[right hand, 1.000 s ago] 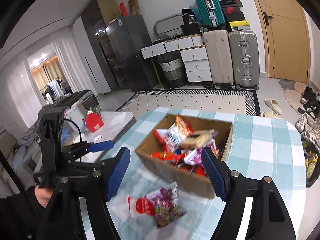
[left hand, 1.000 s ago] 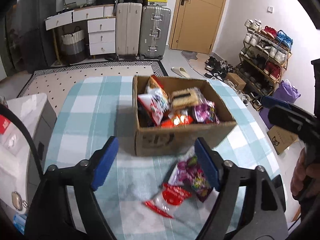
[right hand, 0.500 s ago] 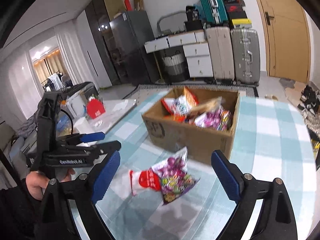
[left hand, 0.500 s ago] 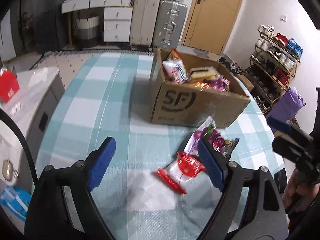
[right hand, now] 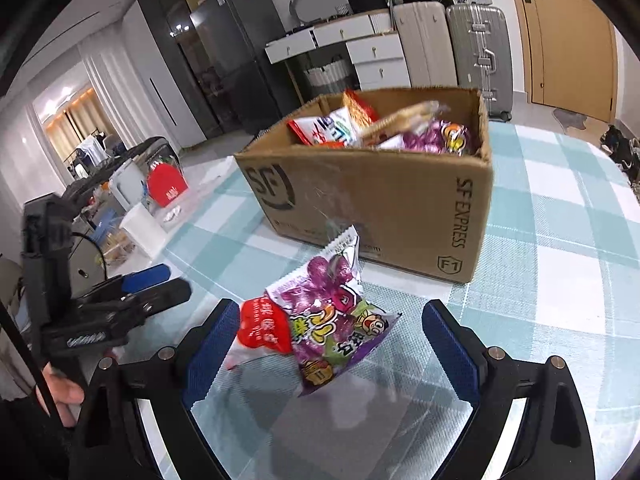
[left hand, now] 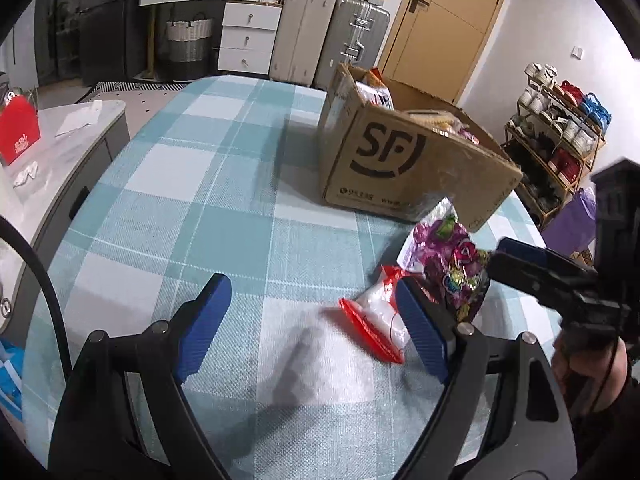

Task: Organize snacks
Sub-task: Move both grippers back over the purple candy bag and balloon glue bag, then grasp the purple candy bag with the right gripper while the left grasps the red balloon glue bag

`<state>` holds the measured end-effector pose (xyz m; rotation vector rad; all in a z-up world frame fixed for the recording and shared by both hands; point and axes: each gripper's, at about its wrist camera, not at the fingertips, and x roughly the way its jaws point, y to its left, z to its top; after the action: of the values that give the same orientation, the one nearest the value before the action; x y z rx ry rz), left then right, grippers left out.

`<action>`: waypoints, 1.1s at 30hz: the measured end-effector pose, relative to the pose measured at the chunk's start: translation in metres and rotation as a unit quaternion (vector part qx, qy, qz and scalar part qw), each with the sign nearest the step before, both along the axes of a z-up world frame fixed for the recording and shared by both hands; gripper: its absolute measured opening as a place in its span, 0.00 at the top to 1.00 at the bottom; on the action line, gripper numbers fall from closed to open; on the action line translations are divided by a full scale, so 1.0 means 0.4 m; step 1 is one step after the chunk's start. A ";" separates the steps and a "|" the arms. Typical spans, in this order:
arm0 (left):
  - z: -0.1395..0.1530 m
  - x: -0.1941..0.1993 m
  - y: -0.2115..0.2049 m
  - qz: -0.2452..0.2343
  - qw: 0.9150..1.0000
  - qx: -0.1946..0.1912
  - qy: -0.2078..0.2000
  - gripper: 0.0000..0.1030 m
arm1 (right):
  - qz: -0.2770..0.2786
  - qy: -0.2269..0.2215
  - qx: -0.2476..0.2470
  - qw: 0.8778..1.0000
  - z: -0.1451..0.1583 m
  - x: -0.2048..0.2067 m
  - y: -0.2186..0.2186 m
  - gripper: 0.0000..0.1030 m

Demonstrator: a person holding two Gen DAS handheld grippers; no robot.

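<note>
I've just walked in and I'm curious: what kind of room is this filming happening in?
Most likely someone's home, near the entrance: suitcases stand by a wooden door, a rack of shoes lines the wall, and a fridge stands beyond the checked table.

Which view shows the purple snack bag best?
The right wrist view: the purple snack bag lies whole between the open right gripper fingers, overlapping the red packet. In the left wrist view it sits off to the right, partly hidden by a gripper finger.
</note>
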<state>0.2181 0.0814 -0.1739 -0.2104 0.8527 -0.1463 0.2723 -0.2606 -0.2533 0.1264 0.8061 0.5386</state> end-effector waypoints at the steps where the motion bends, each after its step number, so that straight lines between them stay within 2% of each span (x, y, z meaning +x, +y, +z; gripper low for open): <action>1: -0.006 -0.001 -0.002 -0.001 1.000 -0.001 0.003 0.20 | -0.002 0.005 0.000 1.000 -0.007 0.009 0.002 0.09; 7: -0.016 -0.012 -0.003 -0.004 1.000 -0.006 0.005 0.20 | -0.003 0.032 0.013 0.999 -0.054 0.064 0.026 0.09; 9: -0.016 -0.012 -0.005 -0.007 1.000 -0.006 0.003 0.20 | -0.005 0.033 0.020 0.999 -0.061 0.078 0.031 0.15; 10: -0.015 -0.014 -0.005 -0.008 1.000 -0.004 0.002 0.20 | -0.006 0.035 0.021 0.999 -0.065 0.085 0.034 0.22; 12: -0.011 -0.018 -0.003 -0.007 1.000 -0.003 -0.006 0.20 | -0.002 0.043 0.024 0.999 -0.075 0.097 0.043 0.26; 14: -0.009 -0.020 0.003 -0.003 1.000 -0.010 -0.010 0.20 | 0.003 0.050 0.018 0.999 -0.087 0.103 0.061 0.37; 18: -0.012 -0.019 0.008 -0.002 1.000 -0.017 -0.006 0.19 | 0.013 0.050 0.029 0.998 -0.102 0.102 0.071 0.45; 20: -0.012 -0.019 0.011 0.000 1.000 -0.014 -0.006 0.19 | 0.023 0.048 0.032 0.998 -0.105 0.095 0.074 0.53; 23: -0.013 -0.017 0.017 0.003 1.000 -0.020 -0.002 0.19 | 0.026 0.042 0.036 0.998 -0.104 0.083 0.069 0.60; 30: -0.001 -0.020 0.019 0.009 1.000 -0.011 -0.010 0.19 | 0.017 0.051 0.076 0.996 -0.115 0.050 0.031 0.60; 33: 0.000 -0.013 0.013 0.004 1.000 -0.011 -0.008 0.19 | 0.008 0.041 0.091 0.995 -0.108 0.023 0.010 0.60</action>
<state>0.2129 0.0864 -0.1739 -0.2334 0.8354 -0.1496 0.2814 -0.2566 -0.2966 0.3124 0.8375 0.6257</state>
